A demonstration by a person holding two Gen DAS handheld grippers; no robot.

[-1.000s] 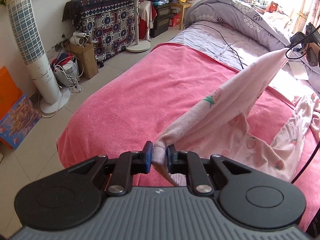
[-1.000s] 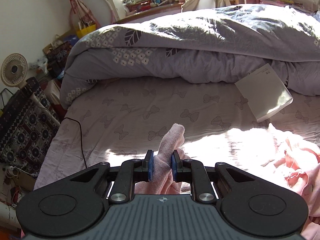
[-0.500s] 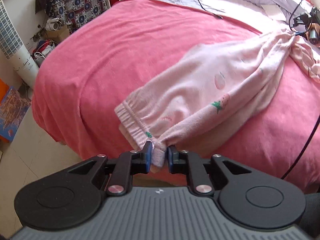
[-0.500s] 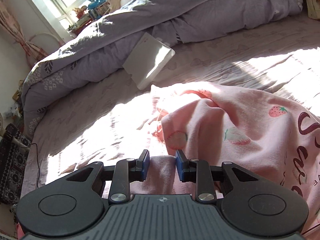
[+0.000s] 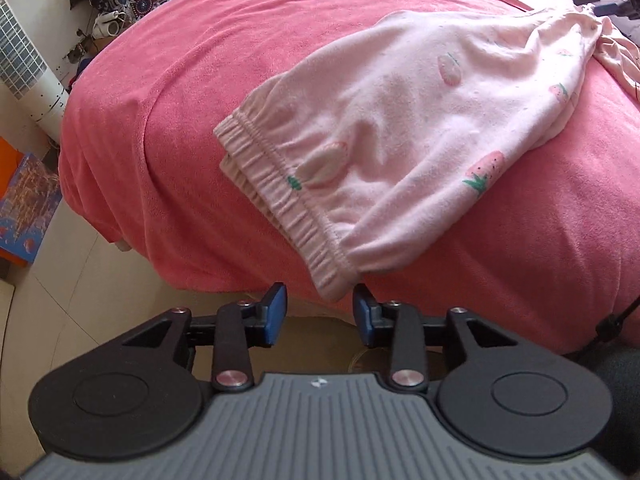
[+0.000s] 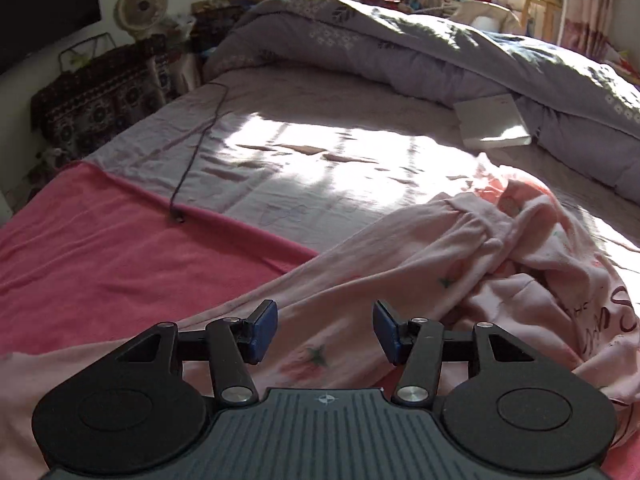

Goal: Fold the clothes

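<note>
Left wrist view: pink strawberry-print trousers (image 5: 400,128) lay flat on the pink blanket (image 5: 200,60), elastic waistband (image 5: 280,184) at the bed's near edge, one waistband corner hanging just over that edge. Left gripper (image 5: 320,312) had just been opening; fingers spread, the waistband corner just beyond and between the tips, no pad pressing on it.

Right wrist view: trouser legs ran across the blanket toward the lilac sheet (image 6: 320,160), cuffs bunched against a second pink garment (image 6: 580,300) near the bed's middle. Right gripper (image 6: 325,330) had just been opening; fingers spread above the leg cloth, holding nothing.

Judgement: light, limp fleece, not fragile; it sags and creases when lifted. The thick gathered waistband and the cuffs look the surest holds; single-layer pinches mid-leg would likely drag the layers apart.
</note>
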